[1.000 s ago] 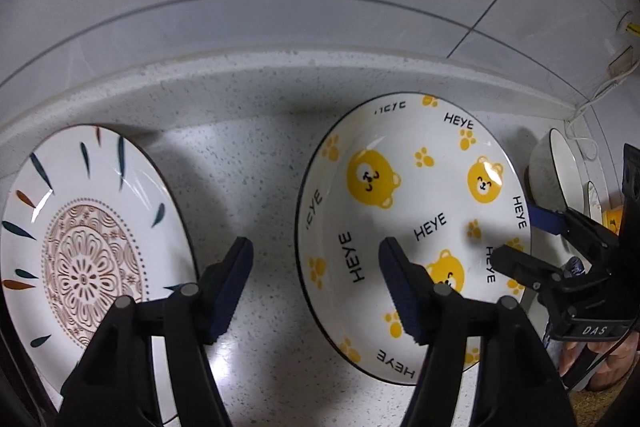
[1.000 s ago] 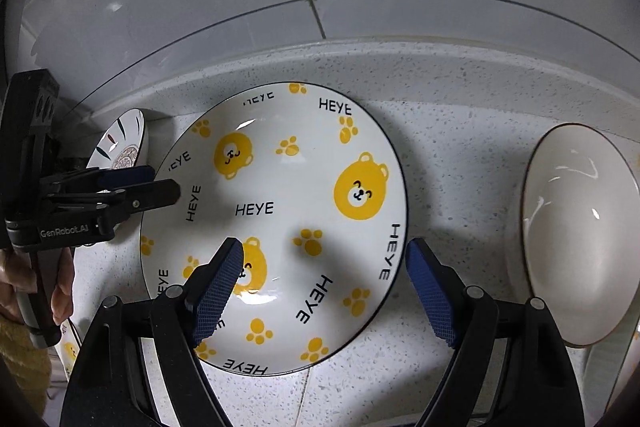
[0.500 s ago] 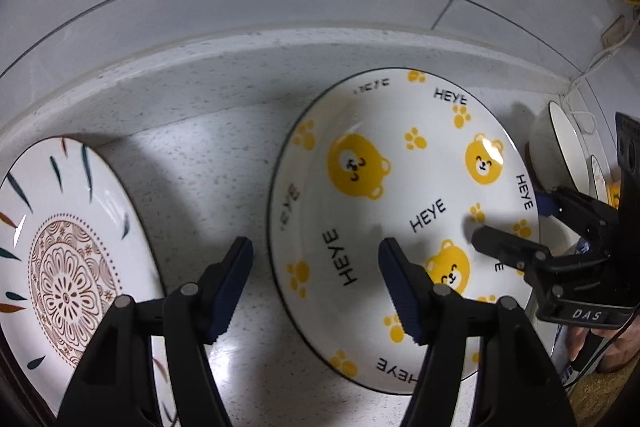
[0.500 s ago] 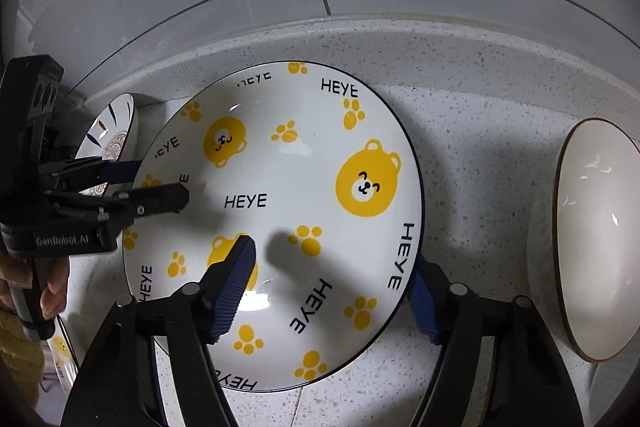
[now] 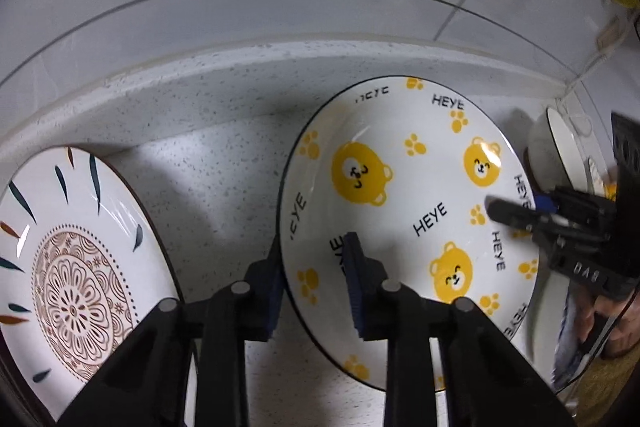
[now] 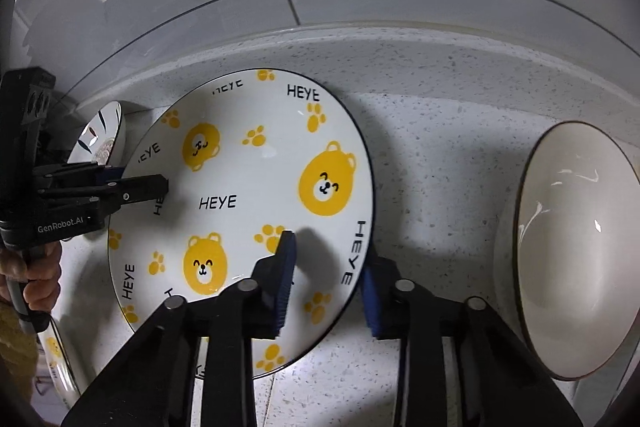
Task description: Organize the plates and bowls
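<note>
The bear plate [image 5: 408,219] lies on the speckled worktop [image 5: 208,187] near the raised back edge, and both grippers have closed in on its rim from opposite sides. The left gripper [image 5: 314,283] straddles the plate's left edge, one pad under the rim and the other over the printed face; its fingers are narrowed around the rim, though whether they already pinch it firmly is hard to say. The right gripper [image 6: 326,283] does the same at the plate's right edge, one blue pad on the face and one just outside the rim, likewise drawn in around it. Each gripper also shows in the other's view, reaching in over the plate.

As for progress, little looks sorted. A flower plate [image 5: 68,267] lies apart to the left, a plain white bowl [image 6: 576,251] lies apart to the right, and part of another bear-print dish [image 6: 56,355] peeks in at the lower left of the right wrist view. Nothing is stacked as far as can be seen. The step in hand seems to be taking hold of the bear plate with both grippers; lifting it, setting it with the other plates and gathering the bowls all appear to remain
</note>
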Motion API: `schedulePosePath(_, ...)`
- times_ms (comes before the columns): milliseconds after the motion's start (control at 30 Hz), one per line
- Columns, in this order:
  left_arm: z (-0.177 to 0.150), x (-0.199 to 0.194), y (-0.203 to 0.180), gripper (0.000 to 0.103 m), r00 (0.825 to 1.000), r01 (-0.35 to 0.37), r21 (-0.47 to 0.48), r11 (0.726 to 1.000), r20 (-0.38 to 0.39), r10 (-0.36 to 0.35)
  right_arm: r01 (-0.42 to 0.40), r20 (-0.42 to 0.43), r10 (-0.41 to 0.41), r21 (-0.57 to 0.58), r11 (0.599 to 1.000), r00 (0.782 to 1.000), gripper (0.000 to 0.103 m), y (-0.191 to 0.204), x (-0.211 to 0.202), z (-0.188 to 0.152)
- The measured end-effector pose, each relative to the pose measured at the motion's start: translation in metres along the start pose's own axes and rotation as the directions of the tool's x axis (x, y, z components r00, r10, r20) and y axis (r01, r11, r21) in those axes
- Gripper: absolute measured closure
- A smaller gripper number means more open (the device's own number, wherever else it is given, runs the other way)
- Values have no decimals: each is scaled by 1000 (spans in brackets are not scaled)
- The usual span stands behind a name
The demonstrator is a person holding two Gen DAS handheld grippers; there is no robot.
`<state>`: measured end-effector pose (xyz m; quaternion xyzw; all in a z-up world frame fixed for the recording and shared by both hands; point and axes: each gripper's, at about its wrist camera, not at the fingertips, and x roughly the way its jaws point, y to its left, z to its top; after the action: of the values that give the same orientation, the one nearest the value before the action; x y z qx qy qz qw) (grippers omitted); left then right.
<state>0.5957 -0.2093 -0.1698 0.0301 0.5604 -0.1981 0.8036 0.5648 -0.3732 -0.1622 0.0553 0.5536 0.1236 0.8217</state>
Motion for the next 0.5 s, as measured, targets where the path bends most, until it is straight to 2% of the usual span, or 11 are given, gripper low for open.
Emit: schedulePosePath(500,-17,-25,14,79,999,15,-16,1000,45,-14,45,59,-44,-26,999,997,79,9,-13,-7)
